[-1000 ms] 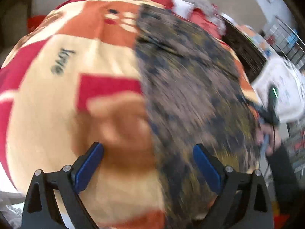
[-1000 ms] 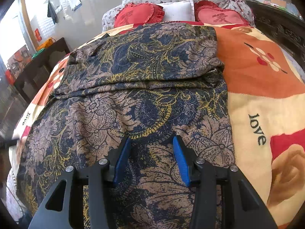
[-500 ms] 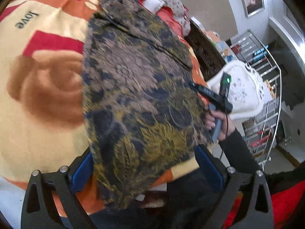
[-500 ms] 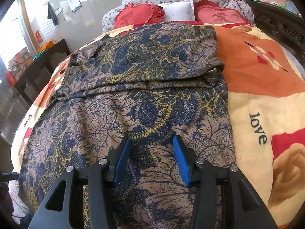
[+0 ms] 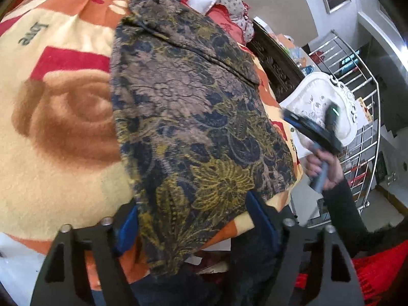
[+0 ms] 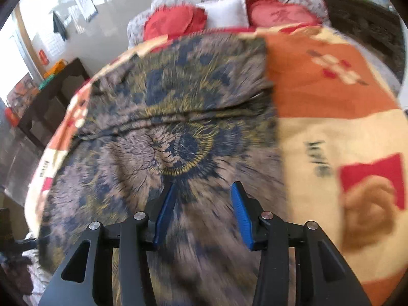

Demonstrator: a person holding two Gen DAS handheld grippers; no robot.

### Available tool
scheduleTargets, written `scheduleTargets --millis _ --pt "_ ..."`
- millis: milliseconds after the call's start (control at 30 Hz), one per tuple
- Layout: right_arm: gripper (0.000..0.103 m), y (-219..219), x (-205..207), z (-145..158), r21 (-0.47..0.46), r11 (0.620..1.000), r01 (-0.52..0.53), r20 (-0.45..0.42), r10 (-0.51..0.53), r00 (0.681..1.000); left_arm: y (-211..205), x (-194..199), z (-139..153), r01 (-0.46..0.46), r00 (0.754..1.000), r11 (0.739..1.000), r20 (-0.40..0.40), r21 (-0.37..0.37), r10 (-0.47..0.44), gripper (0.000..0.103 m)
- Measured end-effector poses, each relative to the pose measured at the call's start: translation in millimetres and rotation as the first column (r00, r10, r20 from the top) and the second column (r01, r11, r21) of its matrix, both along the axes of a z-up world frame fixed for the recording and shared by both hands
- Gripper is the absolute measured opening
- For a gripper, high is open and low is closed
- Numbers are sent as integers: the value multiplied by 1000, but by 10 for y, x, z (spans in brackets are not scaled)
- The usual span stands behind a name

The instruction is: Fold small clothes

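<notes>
- Left gripper (image 5: pixel 196 219): jaws stand wide apart and clamp nothing; they straddle the near hem of the patterned garment (image 5: pixel 188 117), which hangs over the bed edge between the fingers.
- Right gripper (image 6: pixel 202 213): jaws are parted with nothing between them, poised over the garment's near half. In the left wrist view the right gripper (image 5: pixel 309 130) is off the far side edge of the cloth, apart from it.
- Step in hand, as judged: take hold of the near hem for a fold.
- To do it well: close on the hem only, not the blanket (image 5: pixel 63 117) under it; grip both corners at matching points so the fold line runs straight.
- Lift enough to clear the surface before carrying the hem toward the pillows (image 6: pixel 224 15).
- The garment lies flat on the blanket, with a crosswise ridge (image 6: pixel 178 119) beyond the right gripper.
</notes>
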State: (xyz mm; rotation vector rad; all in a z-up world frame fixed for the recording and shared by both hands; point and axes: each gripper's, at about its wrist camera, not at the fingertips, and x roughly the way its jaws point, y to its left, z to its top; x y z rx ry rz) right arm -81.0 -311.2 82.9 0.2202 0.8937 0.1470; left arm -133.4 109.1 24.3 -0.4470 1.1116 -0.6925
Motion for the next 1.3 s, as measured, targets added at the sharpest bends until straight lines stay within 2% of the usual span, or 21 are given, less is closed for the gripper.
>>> scheduleTargets --millis 67,167,233,267,433,600,633,667,733,767,833,967,1133,1200,1300 --pt "64 -215 -346 164 -43 999 25 27 -24 999 62 23 -65 -14 1000 1000 -19 -4 14 62" --pt "64 -489 -802 227 -70 996 53 27 -52 998 84 17 -72 -9 1000 1000 -11 19 9 58" --pt "64 -595 -1021 190 -55 997 58 20 -57 998 66 -1 -55 2 1000 999 1 45 -2 57" --pt "65 -640 -1129 128 -32 998 54 7 -54 999 53 -13 -45 8 1000 998 8 62 -8 53" --pt "65 -739 -1457 -299 75 994 79 -89 -72 993 30 -39 -21 16 1000 996 17 93 -17 50" --pt "64 -683 -1512 -512 118 991 60 -100 -48 994 45 -67 -14 5 1000 995 12 104 -6 48" --pt "64 -685 -1501 -527 135 989 53 -105 -39 994 50 -75 -1 -3 1000 994 17 112 1 41" --pt "60 -668 -1486 -514 136 990 46 -99 -33 995 61 -87 16 -16 1000 993 23 121 13 32" --pt "34 -621 -1488 -452 135 991 -6 -81 18 997 107 -97 36 -46 999 991 31 127 43 17" --pt "31 -600 -1502 -429 120 993 -20 -80 30 996 121 -96 39 -60 998 990 34 128 56 9" --pt "26 -553 -1516 -380 103 992 -70 -79 78 994 156 -108 46 -81 996 990 43 119 77 6" --pt "25 -644 -1608 -191 193 979 -64 -23 70 997 206 -167 161 -99 993 991 76 94 92 5" --pt "25 -789 -1713 110 307 950 -55 77 32 996 254 -191 308 -101 990 995 98 27 98 5" --pt "25 -794 -1683 99 309 950 -53 76 31 997 251 -164 252 -94 993 995 80 29 92 5" --pt "25 -794 -1589 -78 302 953 -37 19 33 999 190 -163 136 -75 996 996 47 44 73 9"
